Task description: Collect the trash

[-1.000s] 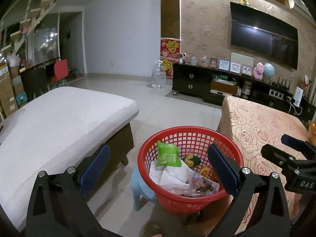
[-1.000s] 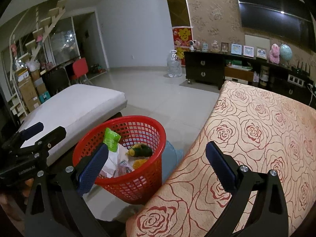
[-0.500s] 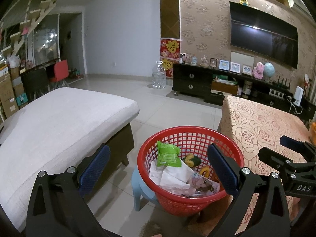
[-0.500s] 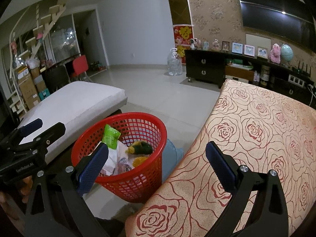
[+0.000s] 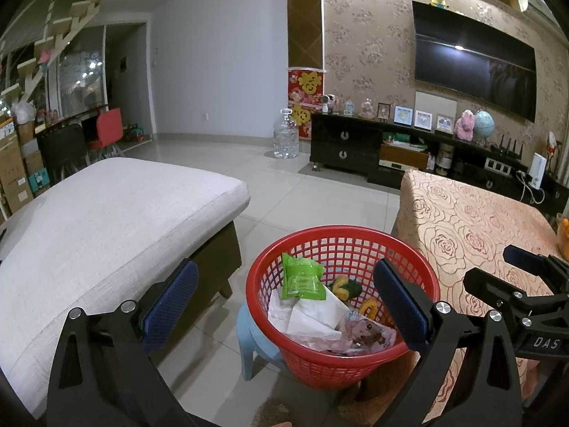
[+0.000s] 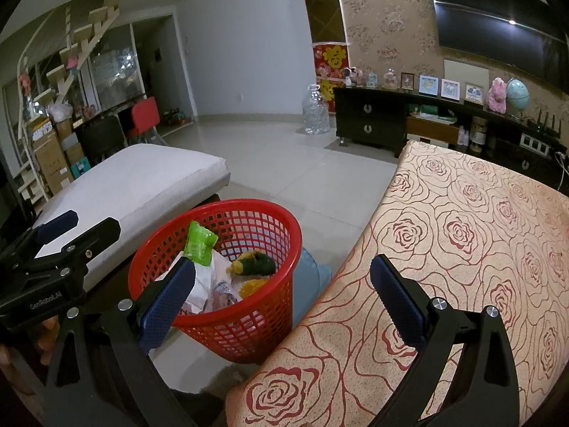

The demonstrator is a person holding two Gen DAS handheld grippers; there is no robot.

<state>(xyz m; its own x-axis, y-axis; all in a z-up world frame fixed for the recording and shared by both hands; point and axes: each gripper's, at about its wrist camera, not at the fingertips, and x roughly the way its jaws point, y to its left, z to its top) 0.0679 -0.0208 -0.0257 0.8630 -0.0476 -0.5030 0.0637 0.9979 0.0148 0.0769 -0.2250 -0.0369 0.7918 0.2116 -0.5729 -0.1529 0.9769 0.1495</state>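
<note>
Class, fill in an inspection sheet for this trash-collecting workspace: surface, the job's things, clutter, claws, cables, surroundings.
Surface: rose-patterned tablecloth; the visible part is bare.
Job's things: red basket on a blue stool, holding a green wrapper, white paper, a cartoon-printed wrapper and yellow-green pieces.
Clutter: nothing seen outside the basket.
Claws: left claw open and empty, in front of the basket; right claw open and empty, between basket and table.
Cables: white cable hanging at the TV cabinet.
Surroundings: grey cushioned bench, water jug, wall TV, tiled floor.
</note>
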